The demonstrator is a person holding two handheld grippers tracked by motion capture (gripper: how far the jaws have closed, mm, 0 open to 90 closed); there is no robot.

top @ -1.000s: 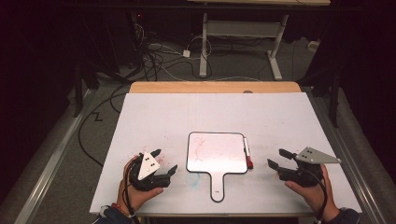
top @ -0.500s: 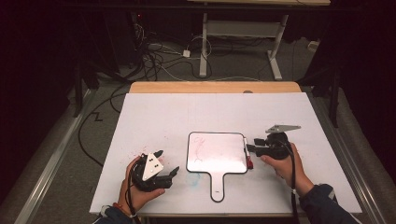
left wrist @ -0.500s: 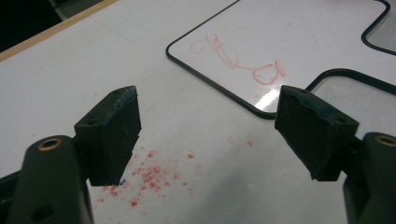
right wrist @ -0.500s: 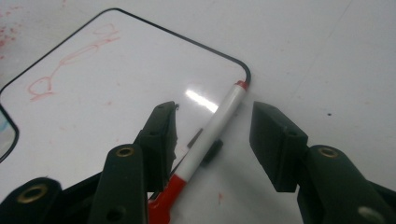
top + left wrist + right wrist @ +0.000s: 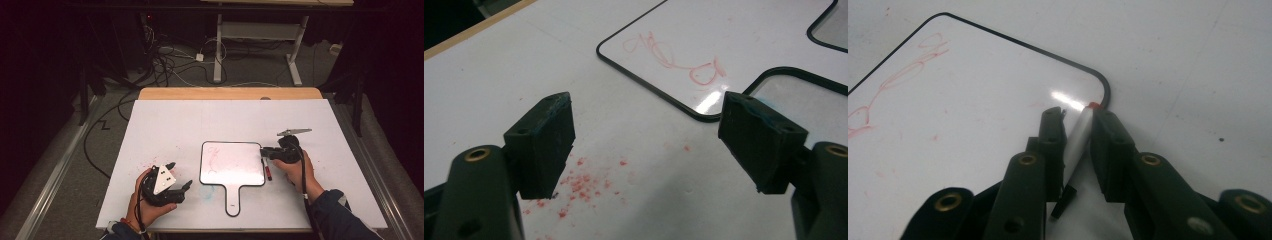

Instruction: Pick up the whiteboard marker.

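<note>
White and black-rimmed, the small paddle-shaped whiteboard with a short handle (image 5: 232, 165) lies flat in the middle of the white counter (image 5: 200, 120), with faint red scribbles on its face. A second ago the right hand-held gripper (image 5: 265, 151) waited well to the right of this board; now it has come to the board's right edge. Its jaws stand narrow around the slim white marker with a red cap (image 5: 1079, 131) that lies along that edge. I judge the grasp is nearly made, so lifting the marker should follow. The left hand-held gripper (image 5: 179, 176) rests left of the board, jaws wide and empty.
</note>
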